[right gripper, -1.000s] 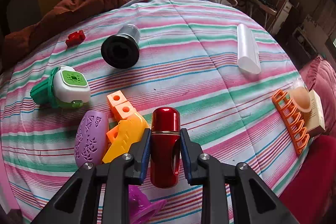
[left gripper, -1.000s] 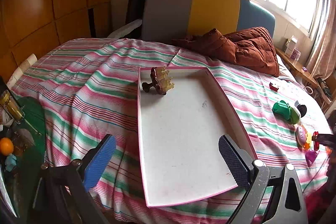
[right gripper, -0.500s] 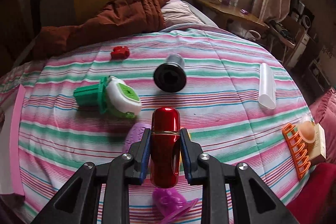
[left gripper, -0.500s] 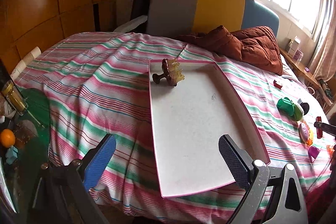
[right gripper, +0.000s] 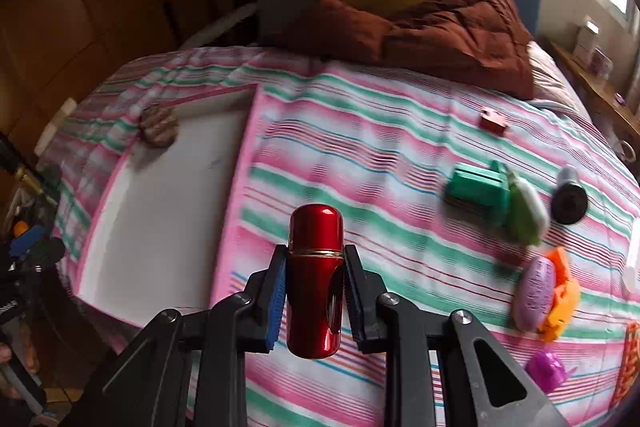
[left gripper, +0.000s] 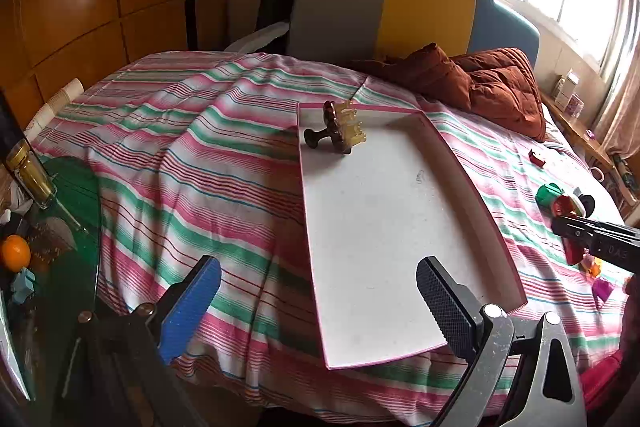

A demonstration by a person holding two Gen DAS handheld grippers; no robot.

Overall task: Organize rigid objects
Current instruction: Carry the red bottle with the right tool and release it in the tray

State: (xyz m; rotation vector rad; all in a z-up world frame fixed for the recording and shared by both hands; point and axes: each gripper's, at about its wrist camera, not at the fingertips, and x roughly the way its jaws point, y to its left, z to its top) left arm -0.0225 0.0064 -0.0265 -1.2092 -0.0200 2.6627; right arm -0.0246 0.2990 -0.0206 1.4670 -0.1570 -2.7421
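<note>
**Carrying a red capsule toward the tray, and here's what could bite**

Hauling the glossy red capsule-shaped container over the striped bed, the right gripper has both pads pinched on its sides just below the gold band, body pointing toward 12 o'clock in the right wrist view. It's in the air, not resting on anything. The shallow pink-edged tray sits at about 10 o'clock from it, and my guess is that's where it's headed, since a brown and amber hair claw clip is already parked in the tray's far corner.

The left gripper just hangs at the near end of the tray with its pads wide apart and nothing between them.

What worries me:

- That container is smooth, rounded metal-looking stuff. Two flat pads on a curved shiny side is a grip that can let it slip or pivot if the hand swings fast or stops hard.
- The tray sits on soft bedding and its near end seems to overhang the bed edge. Drop the container there and the tray could tip, or the thing rolls off.
- It's round, so laid down on its side it will probably roll across the white tray floor, maybe into the clip.
- Coming in too low could catch the raised pink rim.

The rest of the pile, like the green and white gadget and the purple oval thing, is at 3 o'clock, well apart from the tray.
</note>
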